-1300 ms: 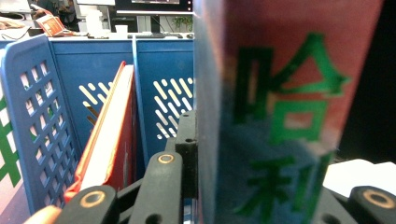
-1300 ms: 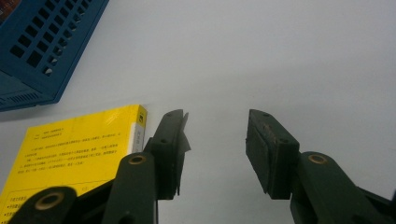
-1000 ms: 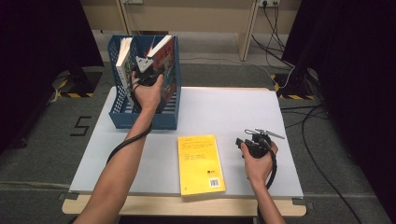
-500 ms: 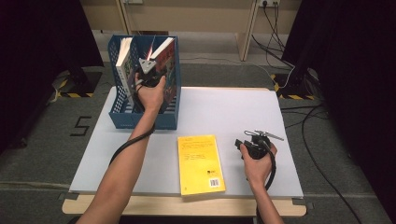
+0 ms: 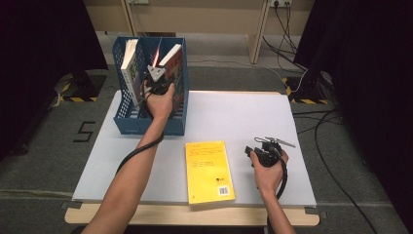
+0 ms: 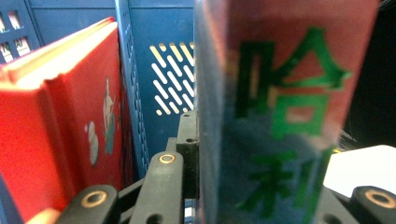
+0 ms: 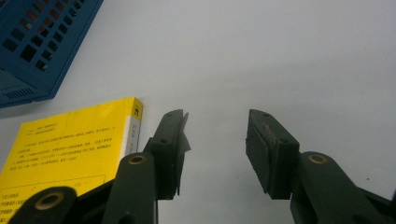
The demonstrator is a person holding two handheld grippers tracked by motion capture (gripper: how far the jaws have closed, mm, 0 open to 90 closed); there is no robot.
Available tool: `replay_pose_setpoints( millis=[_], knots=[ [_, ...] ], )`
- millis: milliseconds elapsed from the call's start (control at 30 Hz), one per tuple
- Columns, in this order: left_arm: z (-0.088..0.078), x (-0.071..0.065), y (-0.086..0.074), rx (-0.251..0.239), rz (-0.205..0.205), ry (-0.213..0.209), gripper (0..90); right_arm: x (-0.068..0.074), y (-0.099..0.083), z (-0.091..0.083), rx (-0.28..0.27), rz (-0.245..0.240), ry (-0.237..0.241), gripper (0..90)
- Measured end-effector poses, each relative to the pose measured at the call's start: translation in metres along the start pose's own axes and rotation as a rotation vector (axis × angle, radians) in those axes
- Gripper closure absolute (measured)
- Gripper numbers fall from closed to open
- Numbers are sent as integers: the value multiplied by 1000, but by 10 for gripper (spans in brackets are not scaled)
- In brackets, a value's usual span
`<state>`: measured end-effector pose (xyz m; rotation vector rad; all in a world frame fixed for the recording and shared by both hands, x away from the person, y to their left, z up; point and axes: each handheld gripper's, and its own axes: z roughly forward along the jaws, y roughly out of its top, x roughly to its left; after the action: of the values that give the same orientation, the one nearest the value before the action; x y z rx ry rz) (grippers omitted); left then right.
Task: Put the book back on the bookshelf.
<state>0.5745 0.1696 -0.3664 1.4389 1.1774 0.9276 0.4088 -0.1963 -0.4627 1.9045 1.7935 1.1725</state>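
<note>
Grey carpet and dark curtains surround a pale tabletop (image 5: 234, 122), and at its far left corner stands a blue file rack (image 5: 127, 124) with slotted walls. Inside the rack's right-hand compartment a book with a red and blue cover and green characters (image 6: 285, 116) stands tilted, and the left gripper (image 5: 157, 80) is clamped on it, the black jaws pressed against its sides so that in the left gripper view the spine rises straight up between them. Just beside it, in that same view, a red hardback (image 6: 60, 121) leans at an angle against a blue divider. Farther left in the rack, seen from the high view, a white-covered book (image 5: 129, 70) stands upright in the left compartment. The person's left forearm reaches across the tabletop to the rack with the cable trailing under it. Nearer the front edge, a yellow book (image 5: 208, 170) lies flat on the tabletop, well apart from the rack. Just to its right the right gripper (image 5: 253, 152) rests low over the bare surface, its jaws standing apart with nothing between them; in the right gripper view the yellow book sits just left of the left jaw
</note>
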Motion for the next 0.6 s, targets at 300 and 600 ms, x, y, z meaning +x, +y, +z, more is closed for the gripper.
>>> replay_pose_setpoints(
  millis=[300, 600],
  knots=[
    [3, -1, -13, 10, 11, 22, 735, 1, -2, 1, 1, -12, -2, 574],
    [-3, 3, -19, 26, 28, 21, 732, 1, -4, 1, 4, -15, -2, 573]
  ],
)
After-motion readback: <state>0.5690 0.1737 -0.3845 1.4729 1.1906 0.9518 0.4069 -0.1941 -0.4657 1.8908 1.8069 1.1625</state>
